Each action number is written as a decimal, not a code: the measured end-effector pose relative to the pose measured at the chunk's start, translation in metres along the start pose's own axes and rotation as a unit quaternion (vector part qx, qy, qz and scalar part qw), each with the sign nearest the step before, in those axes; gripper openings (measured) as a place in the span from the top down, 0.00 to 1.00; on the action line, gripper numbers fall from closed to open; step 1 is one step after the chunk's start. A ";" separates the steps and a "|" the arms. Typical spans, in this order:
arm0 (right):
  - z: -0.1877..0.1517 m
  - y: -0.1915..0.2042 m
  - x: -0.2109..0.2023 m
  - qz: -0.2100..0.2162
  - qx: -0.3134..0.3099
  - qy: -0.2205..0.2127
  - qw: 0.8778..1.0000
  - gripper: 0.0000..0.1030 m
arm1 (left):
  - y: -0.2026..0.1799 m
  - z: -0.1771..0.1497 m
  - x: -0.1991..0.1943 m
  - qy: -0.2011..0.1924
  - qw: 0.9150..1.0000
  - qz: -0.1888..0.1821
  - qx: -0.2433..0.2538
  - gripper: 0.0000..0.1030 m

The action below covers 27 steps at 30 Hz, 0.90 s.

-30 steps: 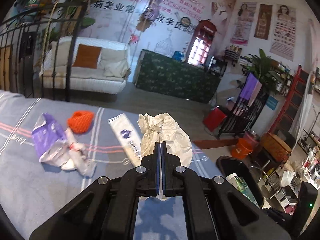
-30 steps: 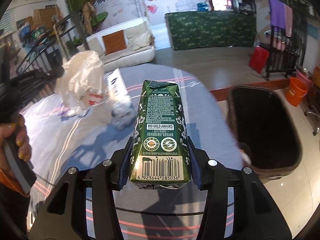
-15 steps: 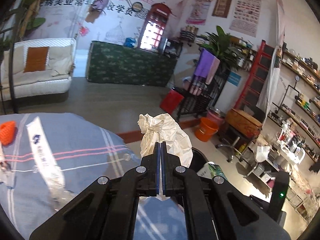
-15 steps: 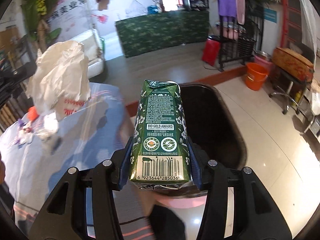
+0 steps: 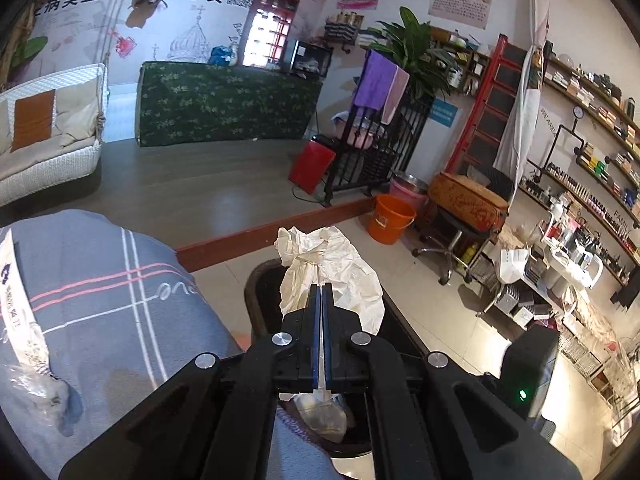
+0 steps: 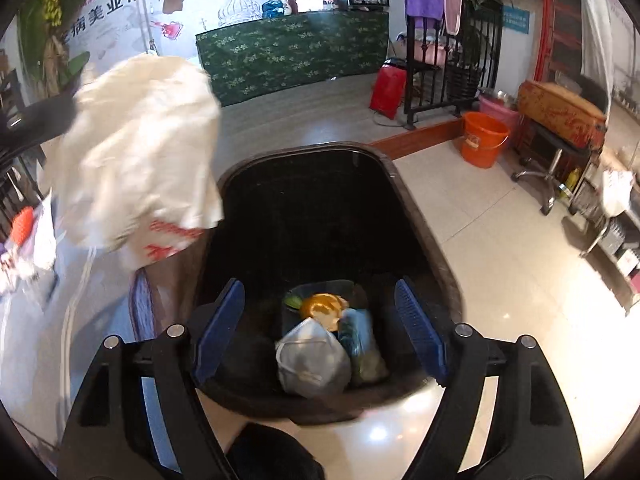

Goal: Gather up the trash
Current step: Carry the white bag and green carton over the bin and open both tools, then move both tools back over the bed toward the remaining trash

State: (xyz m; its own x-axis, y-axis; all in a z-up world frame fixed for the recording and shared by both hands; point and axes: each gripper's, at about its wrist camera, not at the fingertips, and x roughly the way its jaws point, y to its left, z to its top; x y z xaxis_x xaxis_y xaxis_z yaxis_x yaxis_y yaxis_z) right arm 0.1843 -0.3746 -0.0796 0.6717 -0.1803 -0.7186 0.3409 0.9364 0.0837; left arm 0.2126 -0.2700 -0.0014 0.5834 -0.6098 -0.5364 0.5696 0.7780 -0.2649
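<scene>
My left gripper is shut on a crumpled white plastic bag and holds it over the near rim of the black trash bin. In the right wrist view the same bag hangs blurred at the left of the bin. My right gripper is above the bin, its jaws opening with nothing between them. Inside the bin lie a green carton, blurred, a white face mask and an orange-brown scrap.
The table's grey striped cloth lies to the left with a long white wrapper on it and an orange net ball. An orange bucket, a stool and a wooden floor step stand beyond the bin.
Both grippers swung from the table over to the bin. The right gripper's jaws opened and the green carton left them; it now lies in the bin. The left stays shut on the bag.
</scene>
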 end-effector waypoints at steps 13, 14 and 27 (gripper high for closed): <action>-0.026 -0.033 -0.041 -0.016 0.039 0.004 0.999 0.25 | -0.019 -0.019 0.038 0.059 0.998 -0.013 0.021 0.98; -0.027 -0.033 -0.042 -0.015 0.042 0.003 0.999 0.25 | -0.020 -0.019 0.040 0.062 0.998 -0.011 0.024 0.98; -0.036 -0.033 -0.048 -0.012 0.059 0.012 0.998 0.25 | -0.010 -0.022 0.021 0.046 0.999 -0.009 -0.009 0.18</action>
State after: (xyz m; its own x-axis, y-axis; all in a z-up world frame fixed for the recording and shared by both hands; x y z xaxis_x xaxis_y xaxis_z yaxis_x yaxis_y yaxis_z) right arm 0.1172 -0.3859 -0.0728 0.6465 -0.1935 -0.7379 0.4326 0.8898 0.1457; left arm 0.2062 -0.2872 -0.0272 0.5171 -0.6076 -0.6028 0.5690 0.7702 -0.2883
